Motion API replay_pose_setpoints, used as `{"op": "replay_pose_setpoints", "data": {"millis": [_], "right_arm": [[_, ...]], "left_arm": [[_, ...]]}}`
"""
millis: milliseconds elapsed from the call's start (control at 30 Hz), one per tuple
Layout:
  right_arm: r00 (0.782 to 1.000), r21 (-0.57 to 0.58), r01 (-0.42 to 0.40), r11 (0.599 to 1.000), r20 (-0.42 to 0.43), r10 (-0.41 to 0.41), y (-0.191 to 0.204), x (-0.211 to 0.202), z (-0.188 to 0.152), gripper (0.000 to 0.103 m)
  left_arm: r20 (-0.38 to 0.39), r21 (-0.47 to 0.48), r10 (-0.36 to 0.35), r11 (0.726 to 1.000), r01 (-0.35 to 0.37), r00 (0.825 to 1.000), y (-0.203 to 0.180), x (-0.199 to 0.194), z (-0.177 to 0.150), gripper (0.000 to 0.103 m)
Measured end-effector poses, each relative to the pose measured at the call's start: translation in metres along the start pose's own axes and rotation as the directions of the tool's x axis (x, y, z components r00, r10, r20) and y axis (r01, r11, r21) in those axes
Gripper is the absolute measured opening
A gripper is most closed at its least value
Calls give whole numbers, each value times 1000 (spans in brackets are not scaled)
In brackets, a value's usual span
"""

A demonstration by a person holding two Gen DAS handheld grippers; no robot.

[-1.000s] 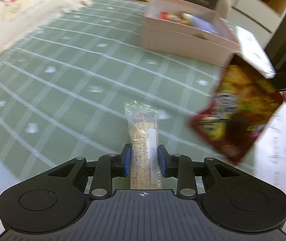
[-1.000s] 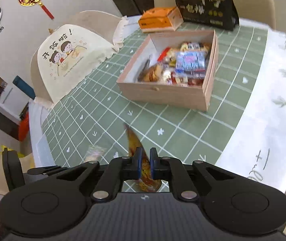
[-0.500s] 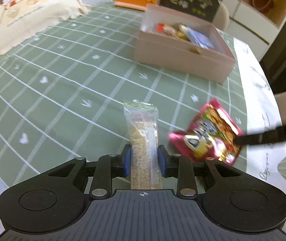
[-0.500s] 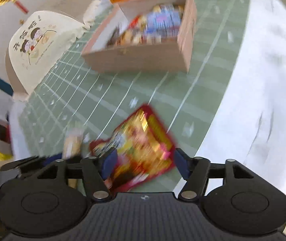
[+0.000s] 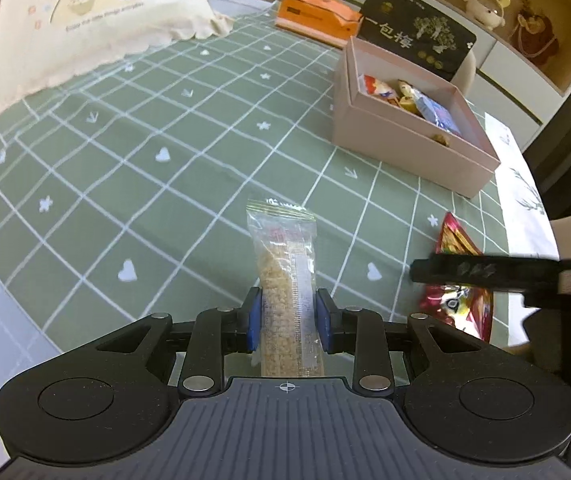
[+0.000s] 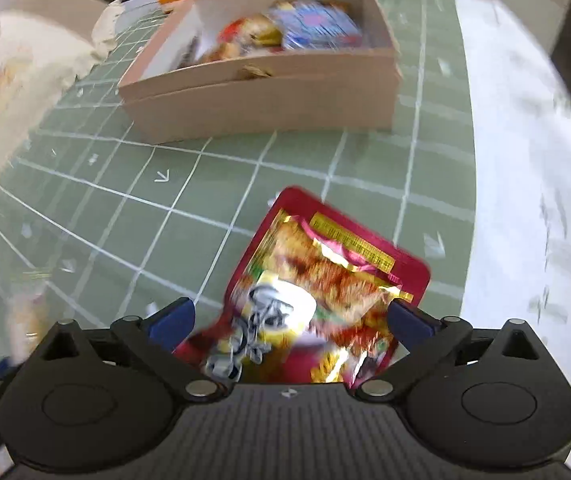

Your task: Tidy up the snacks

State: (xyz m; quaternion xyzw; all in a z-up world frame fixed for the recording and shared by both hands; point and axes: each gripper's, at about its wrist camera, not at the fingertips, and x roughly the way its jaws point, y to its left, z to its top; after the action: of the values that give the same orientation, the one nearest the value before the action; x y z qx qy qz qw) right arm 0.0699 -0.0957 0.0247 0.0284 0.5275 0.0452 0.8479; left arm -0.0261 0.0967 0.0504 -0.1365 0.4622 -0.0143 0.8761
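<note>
My left gripper (image 5: 288,316) is shut on a clear-wrapped rice cracker bar (image 5: 285,276), which points forward above the green checked tablecloth (image 5: 165,128). My right gripper (image 6: 291,316) is open wide, its fingers on either side of a red snack packet (image 6: 317,292) that lies on the cloth. The packet also shows in the left wrist view (image 5: 459,280), partly hidden by the right gripper's finger (image 5: 481,270). A pink box (image 5: 409,140) holding several snacks stands beyond; it fills the top of the right wrist view (image 6: 261,92).
An orange box (image 5: 317,14) and a black box (image 5: 417,38) stand behind the pink box. A cream food cover (image 5: 97,20) sits at the far left. A white table runner (image 6: 525,160) lies along the right edge of the table.
My right gripper has opened and let go of the red packet, which dropped from the air onto the cloth. My left gripper still holds the cracker bar and has turned slightly.
</note>
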Motion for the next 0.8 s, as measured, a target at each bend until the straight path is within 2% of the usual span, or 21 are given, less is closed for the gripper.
{"op": "replay_pose_setpoints", "data": {"millis": [67, 133, 267, 367, 433, 467, 533, 567, 600, 733, 767, 800], "right_arm": [[999, -96, 38, 995, 38, -34, 4, 3, -6, 103], [998, -137, 15, 990, 56, -8, -10, -1, -11, 103], [999, -126, -5, 992, 45, 10, -48, -9, -14, 102], [999, -153, -23, 988, 33, 28, -55, -14, -10, 92], [997, -207, -47, 977, 48, 58, -49, -22, -7, 69], [995, -233, -71, 970, 48, 84, -47, -29, -7, 46], [992, -273, -88, 958, 61, 108, -45, -45, -5, 36], [988, -290, -108, 951, 73, 135, -46, -53, -5, 22], [985, -293, -126, 948, 75, 154, -47, -58, -3, 1], [979, -262, -167, 950, 72, 192, -66, -69, -2, 3], [982, -245, -152, 957, 69, 174, -74, -68, -3, 14], [986, -214, -140, 967, 61, 156, -82, -65, -5, 40]], "left_arm": [[-6, -2, -15, 1000, 15, 1000, 1, 1, -2, 32], [-11, 1, -30, 1000, 30, 999, 1, 3, -3, 32], [-24, -1, -40, 999, 40, 999, -2, 5, -1, 32], [-55, -15, -37, 999, 36, 998, -8, 10, 2, 32], [-74, -26, -38, 999, 36, 997, -11, 13, 4, 32], [-76, -29, -39, 999, 37, 996, -13, 13, 6, 32], [-59, -26, -48, 999, 46, 997, -21, 12, 11, 32], [-45, -21, -52, 998, 51, 998, -25, 11, 14, 32], [-28, -14, -57, 998, 56, 998, -31, 8, 18, 32], [30, 30, -68, 997, 67, 997, -53, -1, 36, 32], [32, 42, -67, 997, 65, 997, -58, 0, 37, 32], [30, 49, -65, 997, 64, 997, -62, 1, 38, 32]]}}
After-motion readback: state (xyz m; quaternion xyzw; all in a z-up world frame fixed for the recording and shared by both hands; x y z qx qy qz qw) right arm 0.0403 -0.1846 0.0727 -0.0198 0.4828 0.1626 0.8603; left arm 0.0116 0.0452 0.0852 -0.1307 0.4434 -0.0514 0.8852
